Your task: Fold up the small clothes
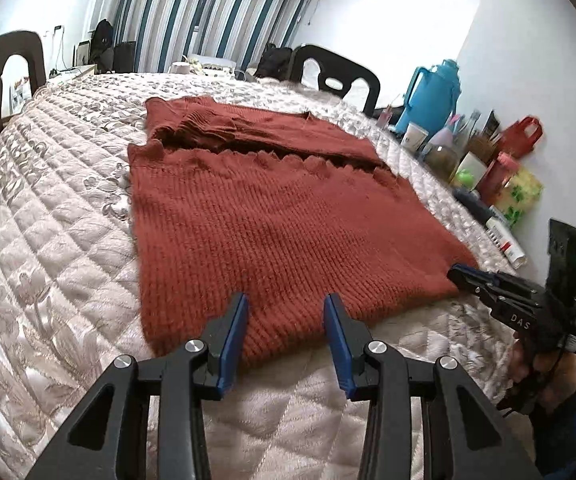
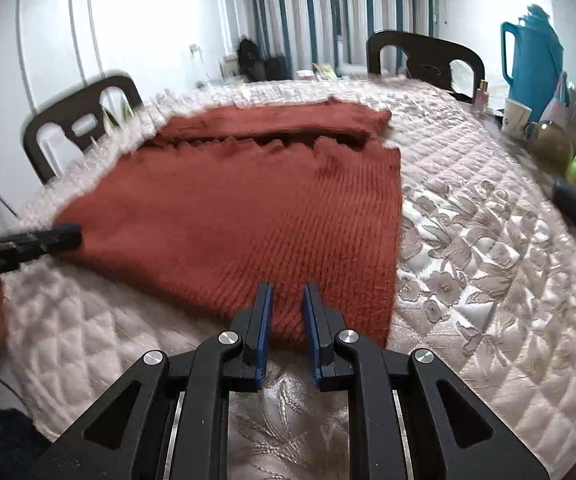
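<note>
Rust-red knit sweater (image 1: 271, 216) lies flat on the quilted tabletop cover (image 1: 47, 240), centre of the left wrist view, already partly folded: a scalloped hem edge crosses it toward 12 o'clock, lying over a second layer beyond. Left tool (image 1: 285, 316) sits at the near edge, 6 o'clock, fingers spread wide with the knit edge showing between them; nothing pinched. Right tool (image 2: 286, 306), seen from its own camera, has fingers partly apart with a narrow gap, poised over the near corner of the sweater; no fabric gripped. In the left view it lies low at 4 o'clock, tip at the sweater's right near corner, whether touching cannot be told. Clutter stands along the tabletop's right edge at 2 to 3 o'clock: blue thermos jug (image 1: 432, 96), cups, bottles, red bag. Judgement: chunky knit is soft, limp, fairly thick, with some weight; it will sag and stretch if lifted from 1 point. Best taken at the 2 near corners together, pinching both layers deep enough that the loose stitches do not slip out.
</note>
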A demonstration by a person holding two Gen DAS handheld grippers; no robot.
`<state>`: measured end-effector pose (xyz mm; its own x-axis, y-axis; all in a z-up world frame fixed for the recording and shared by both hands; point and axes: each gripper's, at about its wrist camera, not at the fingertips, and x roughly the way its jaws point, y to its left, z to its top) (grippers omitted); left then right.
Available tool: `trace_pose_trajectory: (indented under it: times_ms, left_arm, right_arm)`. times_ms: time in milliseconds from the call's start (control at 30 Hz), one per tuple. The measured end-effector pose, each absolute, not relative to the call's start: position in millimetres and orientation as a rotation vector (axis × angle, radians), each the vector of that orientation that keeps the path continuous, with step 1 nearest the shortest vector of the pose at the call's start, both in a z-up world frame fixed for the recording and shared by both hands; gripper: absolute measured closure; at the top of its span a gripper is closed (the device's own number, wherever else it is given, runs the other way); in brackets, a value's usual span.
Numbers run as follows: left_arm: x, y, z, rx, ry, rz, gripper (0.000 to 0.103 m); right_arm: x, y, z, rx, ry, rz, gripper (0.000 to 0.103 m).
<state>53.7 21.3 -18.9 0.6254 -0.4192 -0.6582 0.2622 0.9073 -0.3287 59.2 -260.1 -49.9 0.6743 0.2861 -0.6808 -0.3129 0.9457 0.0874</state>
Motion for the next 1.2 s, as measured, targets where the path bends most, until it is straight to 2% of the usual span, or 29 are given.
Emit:
trace_pose_trajectory:
  times_ms: [267,333,367,433,467,967,1033,1133,1200]
  left_arm:
    - [40.4,47.5,-8.7,-0.219,0.755,-0.327,0.06]
    - [37.8,59.7,-10.3,-0.243,0.755,-0.299,0.053]
    - [37.3,64.3,-11.5,-0.252,0.758,-0.285,0.053]
    - [36.8,72.7,-15.2,-0.279,0.768,-0.28,0.053]
    - [36.2,75.8,-17.8,-0.292,0.777,-0.282,0.053]
    - [48.4,51.6,-30.5,-0.287,0.792,-0.337,0.053]
    - [48.6,51.6,-31.9,-0.292,0.793,-0.337,0.06]
    - [50.6,52.6,-33.7,-0.3,0.808,-0.337,0.073]
    - [51.9,53.7,-33.5,-0.311,0.813,-0.342,0.077]
  right_arm:
    - [45.6,-283.6,-32.6,0.01,0.712,0.295,0.083]
    - [42.9,-293.2,-32.0,0.041,0.712,0.29,0.082]
    - [43.5,-296.9,-32.3,0.048,0.713,0.282,0.079]
    - [41.6,-305.0,-32.8,0.058,0.714,0.261,0.061]
    - [40.1,-307.5,-32.9,0.066,0.709,0.255,0.059]
    - [62.0,-300.7,-51.0,0.106,0.774,0.383,0.06]
    - [62.0,-296.5,-51.1,0.085,0.776,0.4,0.071]
    - [61.8,-291.3,-53.1,0.049,0.779,0.394,0.078]
    - [61.8,-294.8,-53.1,0.067,0.778,0.397,0.085]
